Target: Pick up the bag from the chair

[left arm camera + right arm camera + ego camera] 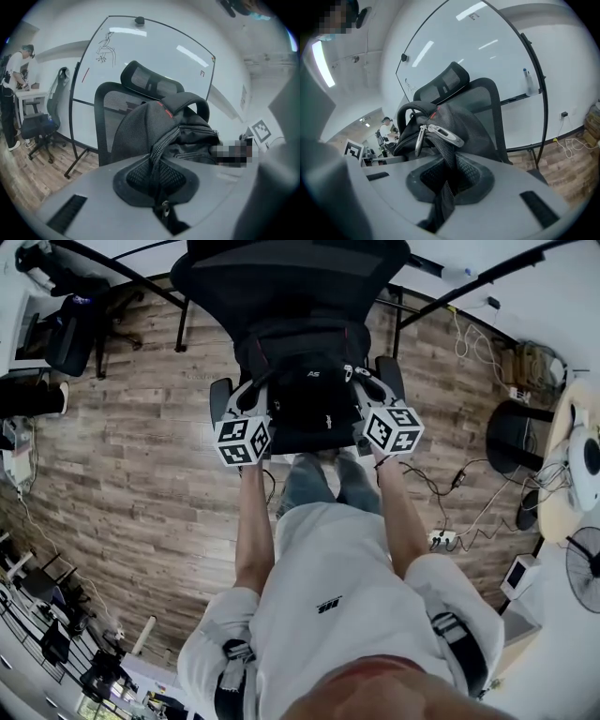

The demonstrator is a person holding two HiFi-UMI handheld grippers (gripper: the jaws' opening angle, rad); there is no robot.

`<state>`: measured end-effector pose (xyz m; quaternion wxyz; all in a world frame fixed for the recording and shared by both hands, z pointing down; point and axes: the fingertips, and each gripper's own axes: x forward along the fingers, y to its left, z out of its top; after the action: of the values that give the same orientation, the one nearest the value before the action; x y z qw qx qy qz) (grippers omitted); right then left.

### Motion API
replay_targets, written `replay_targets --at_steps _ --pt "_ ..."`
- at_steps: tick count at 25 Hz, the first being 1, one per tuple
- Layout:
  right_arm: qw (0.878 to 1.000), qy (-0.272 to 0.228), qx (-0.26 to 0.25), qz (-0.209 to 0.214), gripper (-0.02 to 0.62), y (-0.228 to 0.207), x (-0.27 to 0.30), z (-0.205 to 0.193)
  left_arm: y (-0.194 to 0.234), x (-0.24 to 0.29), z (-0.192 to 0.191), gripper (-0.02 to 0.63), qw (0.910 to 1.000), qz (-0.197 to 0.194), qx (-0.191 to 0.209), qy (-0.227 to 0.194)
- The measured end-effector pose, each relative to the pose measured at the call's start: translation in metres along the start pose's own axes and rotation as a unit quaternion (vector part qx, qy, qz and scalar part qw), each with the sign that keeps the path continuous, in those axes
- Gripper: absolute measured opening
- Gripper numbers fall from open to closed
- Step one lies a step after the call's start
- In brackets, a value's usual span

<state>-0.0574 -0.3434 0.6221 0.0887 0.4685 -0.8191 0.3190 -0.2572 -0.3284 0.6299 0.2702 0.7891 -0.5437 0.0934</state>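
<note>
Here, left gripper (158,190), right gripper (444,186) pinching bag (309,382) side edges

Wood floor (141,474) with chair (291,273), power strip (442,540)

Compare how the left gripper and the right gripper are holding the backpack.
The left gripper pinches fabric along a zipper line; the right gripper pinches mesh just below two long metal zipper pulls. The left gripper takes the backpack's left side, the right gripper its right. Both are shut on the black backpack against the office chair.
</note>
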Motion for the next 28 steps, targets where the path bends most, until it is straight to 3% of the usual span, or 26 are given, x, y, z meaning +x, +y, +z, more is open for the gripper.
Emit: replay_targets --at_steps 18,28 --pt "0.995 -0.090 -0.013 0.042 0.012 0.070 -0.073 0.096 -0.043 -0.079 0.110 0.020 0.9946 -0.020 0.026 -0.098" --pt "0.992 -0.126 -0.021 0.024 0.012 0.111 -0.133 0.116 -0.074 -0.140 0.139 0.020 0.9887 -0.051 0.050 -0.132"
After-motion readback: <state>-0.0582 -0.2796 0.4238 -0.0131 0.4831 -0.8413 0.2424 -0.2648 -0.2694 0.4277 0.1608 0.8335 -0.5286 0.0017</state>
